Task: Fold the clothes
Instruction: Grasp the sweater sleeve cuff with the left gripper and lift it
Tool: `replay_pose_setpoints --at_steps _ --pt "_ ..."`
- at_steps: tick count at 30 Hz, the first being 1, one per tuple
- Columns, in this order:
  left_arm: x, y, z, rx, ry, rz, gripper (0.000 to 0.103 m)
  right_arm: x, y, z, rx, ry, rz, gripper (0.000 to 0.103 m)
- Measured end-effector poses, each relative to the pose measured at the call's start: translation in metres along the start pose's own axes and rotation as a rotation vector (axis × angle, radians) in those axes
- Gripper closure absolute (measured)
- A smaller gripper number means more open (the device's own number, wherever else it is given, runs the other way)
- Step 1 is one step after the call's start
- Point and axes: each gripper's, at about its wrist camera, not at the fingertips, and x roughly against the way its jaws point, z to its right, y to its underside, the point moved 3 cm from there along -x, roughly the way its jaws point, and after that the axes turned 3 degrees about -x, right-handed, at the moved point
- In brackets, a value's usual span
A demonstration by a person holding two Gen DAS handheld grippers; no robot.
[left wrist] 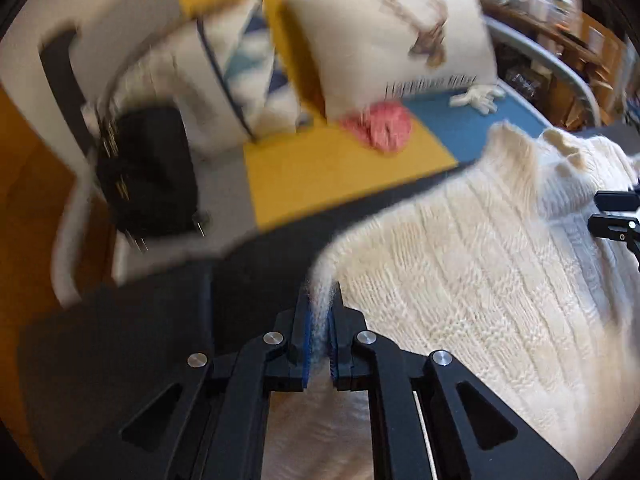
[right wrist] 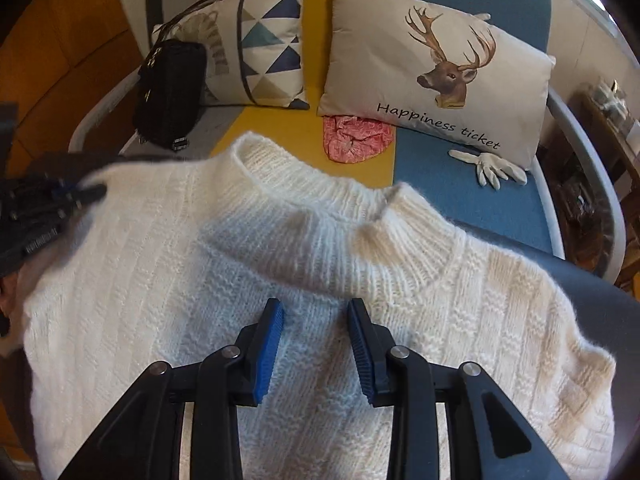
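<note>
While a cream knit sweater is spread over a dark grey surface, a sofa in grey, yellow and blue panels is seen just beyond it, crowded with other things. A black bag is propped at the sofa's left end beside a cushion with triangles; a deer cushion, lettered "Happiness ticket", is leaned against the backrest to the right. A pink crumpled cloth is tucked at that cushion's lower edge, and a white glove is laid on the blue seat. Wooden shelving is glimpsed at the far right, its contents too small to make out. Nothing is placed between the grippers and the garment. The left gripper is clamped on a fuzzy edge of the sweater, which is drawn up into a ridge between the blue pads; the left wrist view is smeared, so which edge is pinched can perhaps not be settled. The right gripper is held with jaws parted above the chest of the sweater, just below the ribbed collar, with knit seen between the fingers and nothing gripped.
</note>
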Motion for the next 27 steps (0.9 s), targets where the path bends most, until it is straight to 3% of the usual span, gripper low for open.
replay_pose_setpoints --at_steps 4,5,11,17,18,19,20,22,27 --pt "0.029 0.021 -0.047 0.294 0.243 -0.006 0.080 0.025 0.010 0.002 -0.085 -0.088 -0.003 0.069" --pt "0.042 0.034 -0.060 0.348 0.262 0.006 0.080 0.036 0.019 -0.008 -0.074 -0.109 -0.002 0.069" --pt "0.105 0.149 -0.119 0.588 0.255 0.024 0.080 0.099 0.099 -0.076 0.042 -0.273 -0.016 0.069" --pt "0.185 0.327 -0.202 0.980 0.212 0.077 0.080 0.130 0.177 -0.126 0.101 -0.261 -0.050 0.069" --pt "0.197 0.352 -0.212 1.027 0.196 0.085 0.078 0.133 0.187 -0.130 0.091 -0.270 -0.057 0.069" --pt "0.203 0.376 -0.219 1.062 0.200 0.076 0.069 0.136 0.197 -0.134 0.079 -0.280 -0.064 0.069" --pt "0.209 0.399 -0.225 1.094 0.208 0.064 0.060 0.138 0.204 -0.137 0.062 -0.292 -0.071 0.069" --pt "0.216 0.446 -0.235 1.179 0.243 0.046 0.057 0.138 0.216 -0.141 0.031 -0.300 -0.084 0.069" --pt "0.194 0.491 -0.233 1.333 0.404 0.078 0.054 0.133 0.236 -0.148 -0.006 -0.265 -0.120 0.069"
